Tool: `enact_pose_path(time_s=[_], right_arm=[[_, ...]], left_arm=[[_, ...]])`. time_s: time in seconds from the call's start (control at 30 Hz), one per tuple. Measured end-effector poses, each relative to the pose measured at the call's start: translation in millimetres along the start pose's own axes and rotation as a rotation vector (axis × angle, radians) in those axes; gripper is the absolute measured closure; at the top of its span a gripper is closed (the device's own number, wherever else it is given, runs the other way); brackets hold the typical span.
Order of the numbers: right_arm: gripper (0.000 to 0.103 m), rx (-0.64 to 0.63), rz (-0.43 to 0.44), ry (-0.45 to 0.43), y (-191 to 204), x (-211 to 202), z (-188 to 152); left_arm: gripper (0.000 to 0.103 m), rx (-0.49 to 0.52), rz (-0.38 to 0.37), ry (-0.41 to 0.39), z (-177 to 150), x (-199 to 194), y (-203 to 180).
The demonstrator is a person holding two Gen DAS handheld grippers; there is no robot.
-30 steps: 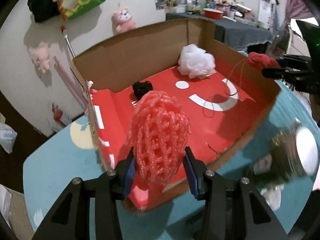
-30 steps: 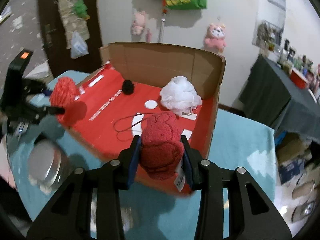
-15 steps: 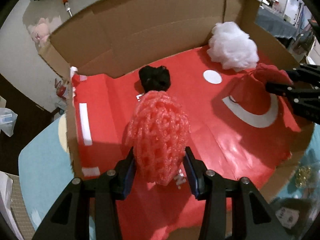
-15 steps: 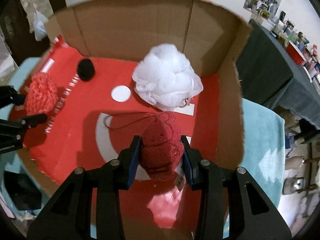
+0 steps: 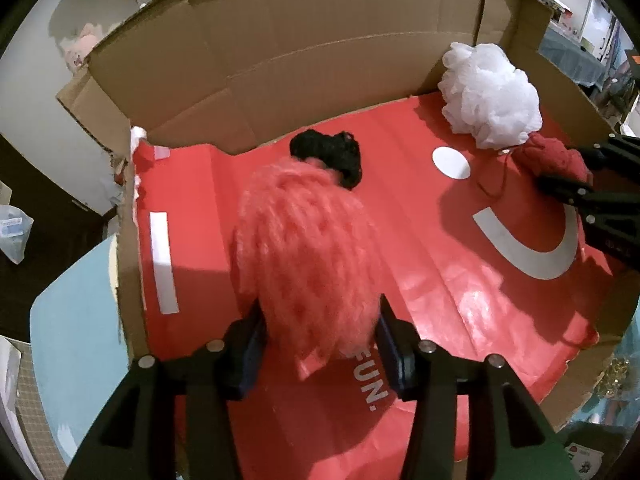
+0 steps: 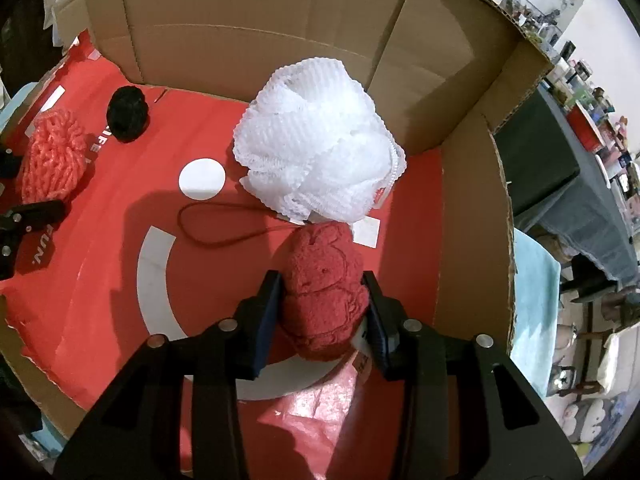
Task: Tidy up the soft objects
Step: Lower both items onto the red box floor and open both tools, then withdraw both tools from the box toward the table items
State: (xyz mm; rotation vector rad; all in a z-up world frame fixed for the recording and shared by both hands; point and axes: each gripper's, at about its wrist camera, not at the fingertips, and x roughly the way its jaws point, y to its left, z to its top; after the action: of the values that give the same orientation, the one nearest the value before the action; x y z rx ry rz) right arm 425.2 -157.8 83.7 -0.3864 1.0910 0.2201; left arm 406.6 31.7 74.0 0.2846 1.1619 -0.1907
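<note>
Jaws of both grippers are clenched on cargo: left gripper (image 5: pixel 320 332) grasps the coral mesh foam sleeve (image 5: pixel 304 248), blurred; right gripper (image 6: pixel 322 312) grasps the dark red knitted plush (image 6: pixel 324 292). Both are inside the red-lined cardboard box (image 6: pixel 256 28), apparently unreleased. White mesh bath pouf (image 6: pixel 316 140) at 12 o'clock and black yarn ball (image 6: pixel 128 114) at 10 o'clock are already deposited.

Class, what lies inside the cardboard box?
A red liner, white pouf and black ball; tongs hold a pink net and red plush there. The floor beneath them is hidden.

Box (image 6: pixel 472 208): puff (image 6: pixel 316 140) lay at far right; ball (image 6: pixel 128 114) at far left; net (image 6: pixel 54 160) near left; plush (image 6: pixel 324 292) just before puff, cord (image 6: pixel 224 236) trailing left.
</note>
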Motion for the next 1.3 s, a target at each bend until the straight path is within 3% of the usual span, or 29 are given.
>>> enact_pose_path(time_s=[0.1,0.33,0.57,0.67,0.8,1.03,1.17,1.3], right_arm=[[0.060,-0.009,0.007,-0.001,1.3,-1.1,-1.9],[0.049,-0.052,-0.003,-0.010,9.0,-7.6,-3.3],[0.038,-0.027,0.008,-0.062,4.2,-40.5,-13.0],[0.037,-0.012,0.015,-0.090,2.2,-62.4,-18.1],[0.030,0.014,0.029,-0.138,7.2,-94.8,-25.5],[0.028,0.070,0.075,-0.262,7.3,-166.6,-52.3],[0.019,0.071,0.079,-0.358,13.5,-205.8,-83.5],[0.018,0.083,0.090,-0.452,25.3,-242.1,-121.1]], left_arm=[[0.050,0.004,-0.002,-0.001,-1.1,1.6,0.0],[0.038,0.002,-0.024,-0.043,-6.2,-9.4,-0.1],[0.023,-0.021,-0.051,-0.157,-21.7,-50.2,1.7],[0.022,-0.044,-0.068,-0.214,-30.6,-72.6,1.3],[0.011,-0.071,-0.097,-0.316,-47.9,-117.9,-8.2],[0.000,-0.085,-0.099,-0.499,-84.8,-178.5,-27.8],[0.000,-0.109,-0.090,-0.609,-119.3,-211.7,-36.6],[0.000,-0.134,-0.104,-0.687,-151.4,-234.7,-45.6]])
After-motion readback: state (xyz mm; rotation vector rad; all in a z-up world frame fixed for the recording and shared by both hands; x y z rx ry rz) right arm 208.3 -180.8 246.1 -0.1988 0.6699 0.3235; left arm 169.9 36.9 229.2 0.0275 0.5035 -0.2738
